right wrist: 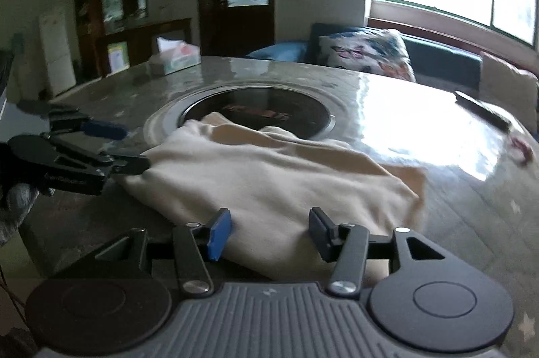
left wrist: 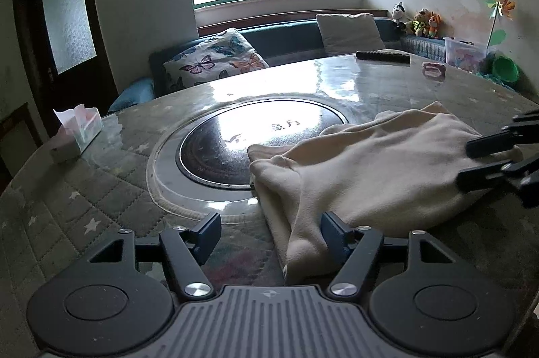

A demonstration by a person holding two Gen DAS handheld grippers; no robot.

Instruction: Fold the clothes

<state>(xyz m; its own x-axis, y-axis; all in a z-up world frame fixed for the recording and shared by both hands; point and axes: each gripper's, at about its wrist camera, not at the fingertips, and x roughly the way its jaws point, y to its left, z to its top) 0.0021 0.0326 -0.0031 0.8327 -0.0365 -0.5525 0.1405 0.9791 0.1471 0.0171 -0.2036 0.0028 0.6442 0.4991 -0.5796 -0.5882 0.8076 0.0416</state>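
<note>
A cream garment lies folded in a loose bundle on the round table, partly over the dark round hotplate. My left gripper is open at the garment's near left edge, with the cloth's corner between its fingers. My right gripper is open over the garment at its other side. In the left wrist view the right gripper shows at the right edge, above the cloth. In the right wrist view the left gripper shows at the left, open at the cloth's edge.
The table has a quilted cover under glossy plastic. A tissue box stands at its left edge. A remote control and a small pink object lie at the far right. A sofa with pillows stands behind.
</note>
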